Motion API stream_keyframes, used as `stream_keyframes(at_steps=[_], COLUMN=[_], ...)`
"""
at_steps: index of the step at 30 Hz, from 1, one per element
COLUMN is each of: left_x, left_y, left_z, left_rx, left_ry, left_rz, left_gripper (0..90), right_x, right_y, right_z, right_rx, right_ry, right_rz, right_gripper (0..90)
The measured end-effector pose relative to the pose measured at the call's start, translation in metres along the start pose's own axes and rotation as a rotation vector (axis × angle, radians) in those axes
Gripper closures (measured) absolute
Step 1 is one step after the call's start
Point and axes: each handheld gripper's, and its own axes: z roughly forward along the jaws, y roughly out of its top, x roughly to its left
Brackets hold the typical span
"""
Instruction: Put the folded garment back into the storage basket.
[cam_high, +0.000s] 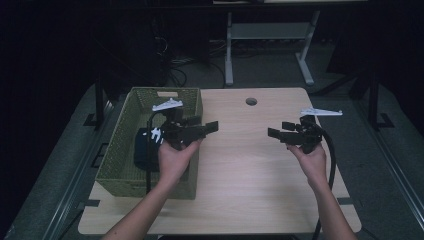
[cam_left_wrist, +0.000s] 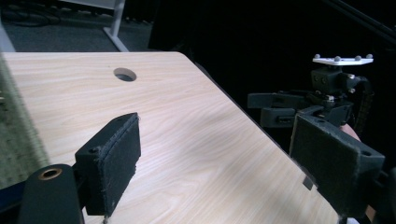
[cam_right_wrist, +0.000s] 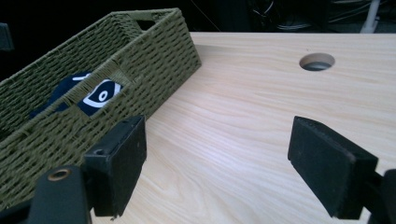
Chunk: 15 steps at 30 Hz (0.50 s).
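Both claws, left (cam_high: 212, 127) and right (cam_high: 274, 132), were held apart and empty above the pale wooden desk (cam_high: 240, 170), beside the green woven basket (cam_high: 120, 160) containing a dark blue cloth (cam_right_wrist: 95, 93).

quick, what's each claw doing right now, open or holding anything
left claw: open, holding nothing, above the table
right claw: open, holding nothing

dim room, bg black | table (cam_high: 250, 165) lit from above | soft shadows | near fingers (cam_right_wrist: 116, 168) slightly blurred
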Motion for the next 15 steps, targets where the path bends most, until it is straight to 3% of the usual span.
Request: stream_keyframes(at_steps=[6, 15], left_x=[-0.005, -0.014], left_y=[-0.005, -0.011], left_z=[0.009, 0.025], left_rx=[0.009, 0.032], left_ry=[-0.02, -0.037], left_rz=[-0.001, 0.01], left_gripper=[15.9, 15.9], right_x=[-0.007, -0.023], right_y=[-0.006, -0.019], right_z=[-0.009, -0.028], right_rx=[0.021, 0.007], right_ry=[-0.019, -0.046], right_rz=[0.003, 0.029], right_gripper=[18.4, 18.5])
